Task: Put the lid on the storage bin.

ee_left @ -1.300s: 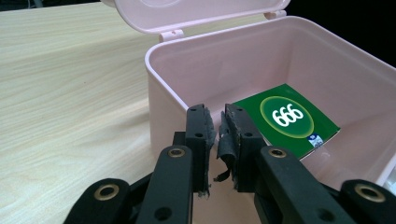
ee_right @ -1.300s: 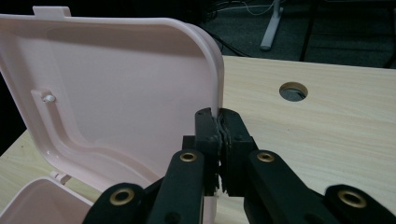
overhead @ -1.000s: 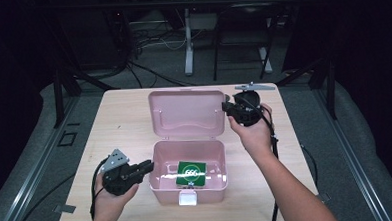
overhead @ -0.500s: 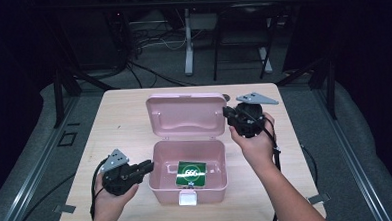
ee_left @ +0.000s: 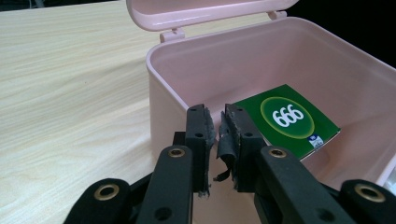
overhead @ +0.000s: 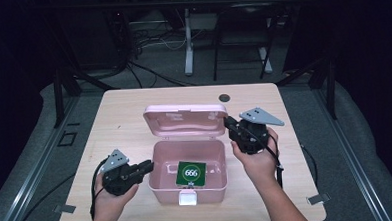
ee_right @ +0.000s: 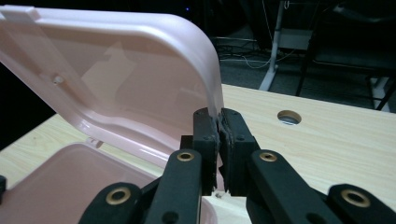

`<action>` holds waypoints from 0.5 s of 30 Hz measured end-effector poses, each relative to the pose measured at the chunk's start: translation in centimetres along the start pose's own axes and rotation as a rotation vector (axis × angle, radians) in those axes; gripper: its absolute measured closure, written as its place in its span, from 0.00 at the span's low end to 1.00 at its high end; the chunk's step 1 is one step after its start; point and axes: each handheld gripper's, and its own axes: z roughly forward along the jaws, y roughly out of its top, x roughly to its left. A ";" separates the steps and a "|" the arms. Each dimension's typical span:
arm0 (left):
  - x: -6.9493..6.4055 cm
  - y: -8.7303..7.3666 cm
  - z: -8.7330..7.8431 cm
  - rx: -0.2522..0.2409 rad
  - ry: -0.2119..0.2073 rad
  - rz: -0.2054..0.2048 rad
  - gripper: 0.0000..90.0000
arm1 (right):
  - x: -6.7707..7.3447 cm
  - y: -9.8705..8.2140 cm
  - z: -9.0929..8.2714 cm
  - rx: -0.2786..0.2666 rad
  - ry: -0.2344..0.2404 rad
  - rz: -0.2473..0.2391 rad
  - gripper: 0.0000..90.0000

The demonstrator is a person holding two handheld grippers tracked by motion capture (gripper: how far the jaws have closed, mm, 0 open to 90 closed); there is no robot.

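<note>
Now, right gripper (ee_right: pixel 218 122): jaws pinch the lid (ee_right: pixel 140 79) edge, just easing apart; lid swung lower than earlier.
Left gripper (ee_left: pixel 219 128): jaws closed, empty, against the pink box (ee_left: pixel 299 56) wall.
Box: green card (ee_left: pixel 285 119) beyond left jaws.

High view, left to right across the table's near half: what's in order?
Left gripper → pink box → green 666 card inside the box → right gripper, at the open lid's right edge.
</note>
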 end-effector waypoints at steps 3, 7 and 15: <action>0.0 0.0 0.0 -0.003 0.001 -0.001 0.89 | 0.1 -0.4 -0.4 -0.013 0.005 0.012 0.95; 0.0 0.0 0.0 0.000 0.002 0.001 0.89 | 0.3 -0.8 -0.7 -0.020 0.006 0.017 0.94; 0.0 0.0 0.0 0.001 0.002 -0.001 0.89 | 0.3 -1.4 -1.2 -0.032 0.023 0.050 0.94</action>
